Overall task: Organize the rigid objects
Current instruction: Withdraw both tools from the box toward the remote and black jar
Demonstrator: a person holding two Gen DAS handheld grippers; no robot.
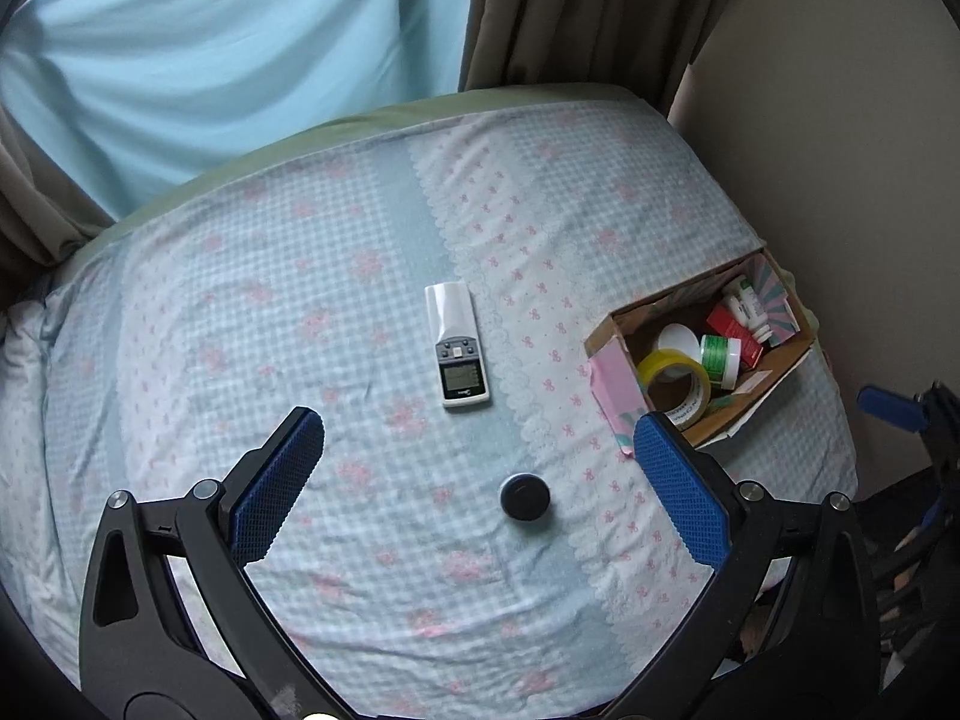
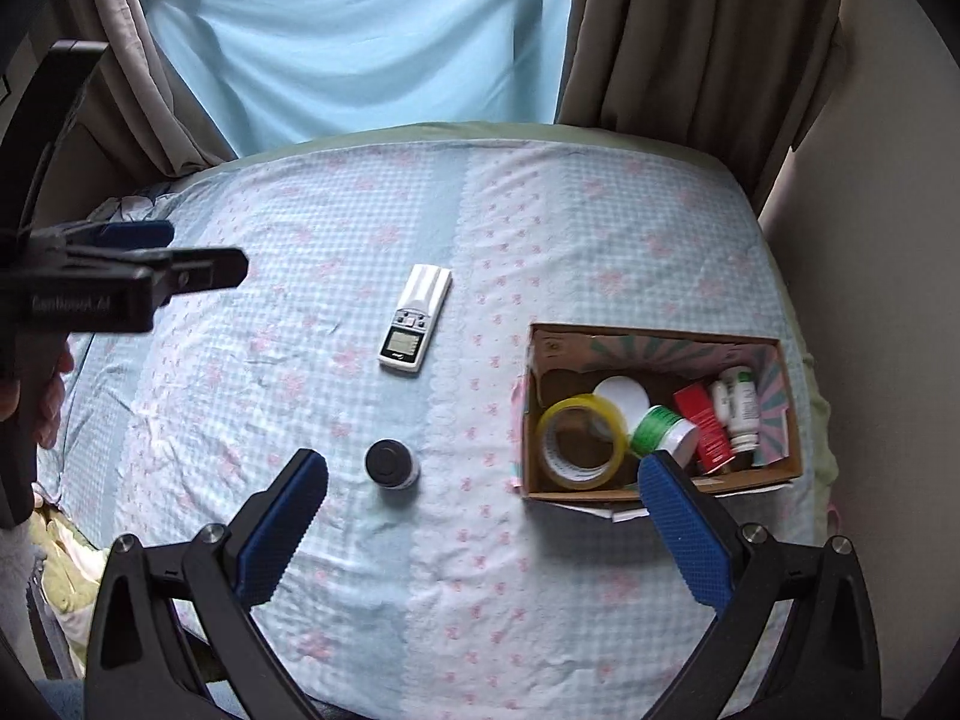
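A white remote control [image 1: 458, 345] [image 2: 415, 318] lies flat in the middle of the bed. A small dark-lidded jar [image 1: 525, 497] [image 2: 392, 466] stands nearer to me. A cardboard box [image 1: 780, 360] [image 2: 792, 456] at the right holds a yellow tape roll [image 1: 673, 384] [image 2: 581, 441], a green-labelled jar [image 1: 720, 359] [image 2: 663, 429], a red carton [image 2: 702, 426] and white bottles [image 2: 739, 405]. My left gripper [image 1: 478, 459] hangs open above the jar, holding nothing. My right gripper [image 2: 483, 495] is open and empty too, between the jar and the box.
The bed carries a blue checked sheet [image 1: 336, 300] with pink flowers. Brown curtains [image 2: 690, 30] and a light blue cloth [image 2: 372, 42] hang behind it. A wall [image 1: 840, 120] runs along the right. The left gripper's body [image 2: 120, 276] and a hand [image 2: 48, 396] show at the right wrist view's left edge.
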